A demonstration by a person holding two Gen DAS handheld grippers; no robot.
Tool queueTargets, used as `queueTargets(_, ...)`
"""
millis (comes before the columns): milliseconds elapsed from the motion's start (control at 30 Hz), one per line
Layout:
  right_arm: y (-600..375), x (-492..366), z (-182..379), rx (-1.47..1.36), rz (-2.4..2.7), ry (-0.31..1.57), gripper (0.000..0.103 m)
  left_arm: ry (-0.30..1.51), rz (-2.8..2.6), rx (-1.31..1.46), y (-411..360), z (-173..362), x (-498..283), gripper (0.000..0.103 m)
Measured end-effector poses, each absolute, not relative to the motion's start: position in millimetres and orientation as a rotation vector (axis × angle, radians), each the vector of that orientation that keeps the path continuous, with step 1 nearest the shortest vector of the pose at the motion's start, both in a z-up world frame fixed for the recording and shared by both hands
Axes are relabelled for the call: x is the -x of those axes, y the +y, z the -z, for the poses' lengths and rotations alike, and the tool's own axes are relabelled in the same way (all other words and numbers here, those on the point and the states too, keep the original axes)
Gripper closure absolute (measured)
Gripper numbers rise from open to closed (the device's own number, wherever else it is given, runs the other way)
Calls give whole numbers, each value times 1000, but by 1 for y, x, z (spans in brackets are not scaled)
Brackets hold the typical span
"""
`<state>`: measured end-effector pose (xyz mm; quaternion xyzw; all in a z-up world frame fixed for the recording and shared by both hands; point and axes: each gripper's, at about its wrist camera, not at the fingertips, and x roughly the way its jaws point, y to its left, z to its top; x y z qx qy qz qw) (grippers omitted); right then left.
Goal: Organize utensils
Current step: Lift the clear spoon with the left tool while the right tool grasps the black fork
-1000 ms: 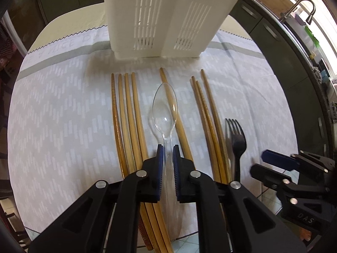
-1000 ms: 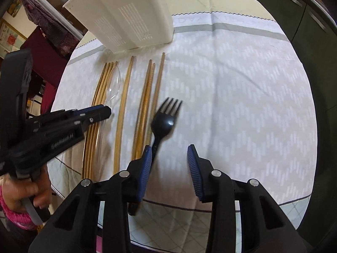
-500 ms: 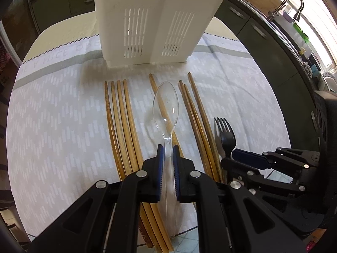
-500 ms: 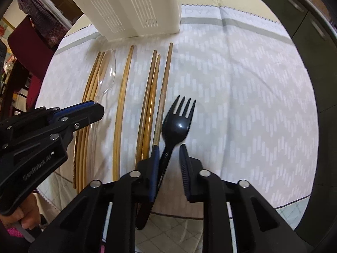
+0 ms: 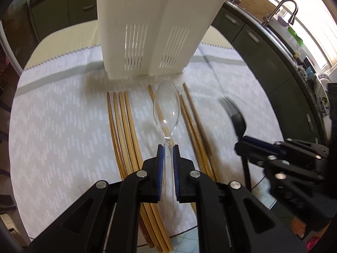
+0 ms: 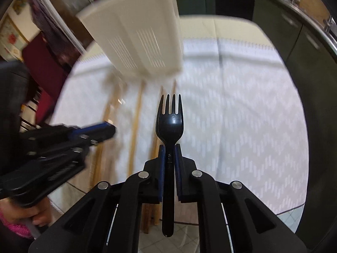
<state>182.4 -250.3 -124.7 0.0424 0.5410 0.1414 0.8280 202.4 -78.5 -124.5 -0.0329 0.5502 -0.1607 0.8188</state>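
Note:
My left gripper (image 5: 167, 147) is shut on the handle of a clear plastic spoon (image 5: 167, 107) and holds it above the cloth, bowl pointing at the white slotted utensil holder (image 5: 155, 27). My right gripper (image 6: 169, 147) is shut on the handle of a black plastic fork (image 6: 170, 122), lifted off the table, tines forward. The fork also shows in the left wrist view (image 5: 237, 118). Several wooden chopsticks (image 5: 124, 126) lie on the cloth in front of the holder, and more of them (image 5: 195, 124) lie right of the spoon.
A white patterned tablecloth (image 5: 52, 126) covers the table. The holder (image 6: 139, 33) stands at the far side. Dark kitchen cabinets (image 5: 273, 63) and a sink tap (image 5: 282, 8) run along the right. The table's near edge is just below the grippers.
My right gripper closed on the fork and lifted it off the cloth. My left gripper raised the spoon and moved it toward the holder.

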Motion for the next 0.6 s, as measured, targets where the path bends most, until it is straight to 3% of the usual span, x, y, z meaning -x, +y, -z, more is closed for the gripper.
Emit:
queueTargets(233,-269,-180,64,-152,-342,883,93,1046,392,93,-80,76,-190,94)
queueTargets(600,-300,-202,-6,-224,-381,638,93,515,339,139,-63,-67,-219,94)
